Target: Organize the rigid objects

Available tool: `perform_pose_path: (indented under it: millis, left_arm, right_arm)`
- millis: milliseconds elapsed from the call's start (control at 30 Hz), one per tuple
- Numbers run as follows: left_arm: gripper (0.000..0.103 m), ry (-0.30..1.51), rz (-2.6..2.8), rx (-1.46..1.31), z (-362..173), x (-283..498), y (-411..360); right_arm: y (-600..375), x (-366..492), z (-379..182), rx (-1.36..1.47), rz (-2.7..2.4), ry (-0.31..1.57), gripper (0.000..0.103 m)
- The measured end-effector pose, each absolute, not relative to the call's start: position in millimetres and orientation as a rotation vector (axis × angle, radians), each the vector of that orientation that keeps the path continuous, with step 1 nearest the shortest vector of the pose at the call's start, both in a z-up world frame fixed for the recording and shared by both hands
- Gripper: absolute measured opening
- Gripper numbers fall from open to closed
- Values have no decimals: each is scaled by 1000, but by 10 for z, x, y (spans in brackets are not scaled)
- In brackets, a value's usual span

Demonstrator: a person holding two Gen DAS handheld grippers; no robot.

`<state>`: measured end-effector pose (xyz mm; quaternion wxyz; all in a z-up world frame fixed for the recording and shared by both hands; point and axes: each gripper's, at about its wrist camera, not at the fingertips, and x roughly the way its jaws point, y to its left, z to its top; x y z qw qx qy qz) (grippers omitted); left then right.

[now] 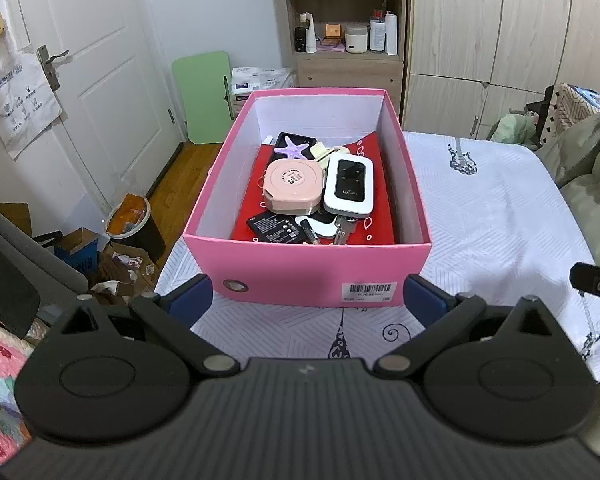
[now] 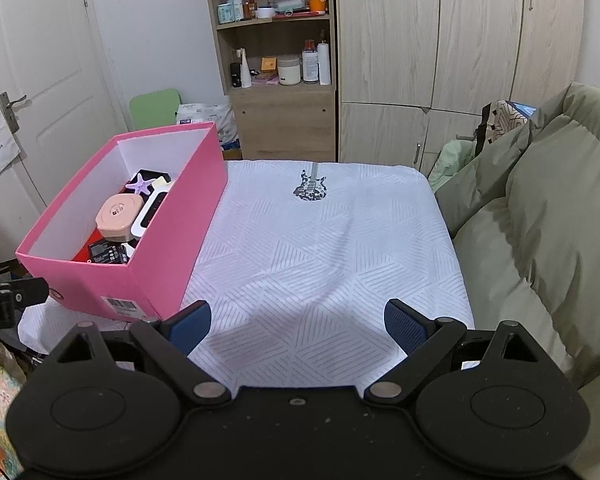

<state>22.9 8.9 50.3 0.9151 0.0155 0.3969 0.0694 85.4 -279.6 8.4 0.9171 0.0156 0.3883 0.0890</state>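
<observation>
A pink cardboard box (image 1: 292, 268) stands on a white patterned cloth (image 1: 480, 208); it also shows in the right wrist view (image 2: 168, 248) at the left. Inside lie a pink rounded case (image 1: 294, 184), a white WiFi device (image 1: 350, 188), a purple starfish (image 1: 294, 148), a black battery (image 1: 278, 228) and keys (image 1: 342, 232) on a red sheet. My left gripper (image 1: 306, 300) is open and empty, just in front of the box's near wall. My right gripper (image 2: 298, 326) is open and empty over bare cloth, right of the box.
An olive duvet (image 2: 540, 220) is piled along the right. Behind the surface stand a wooden shelf unit (image 2: 276, 60) and wardrobe doors (image 2: 460, 60). To the left are a white door (image 1: 92, 80), a bin (image 1: 134, 220) and floor clutter.
</observation>
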Motion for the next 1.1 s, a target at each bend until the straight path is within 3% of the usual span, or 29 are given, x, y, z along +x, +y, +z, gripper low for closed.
perform_pose_path:
  millis: [1100]
  left_arm:
    - [103, 777, 141, 66, 567, 122, 74]
  right_arm:
    - [-2831, 761, 96, 20, 175, 785, 96]
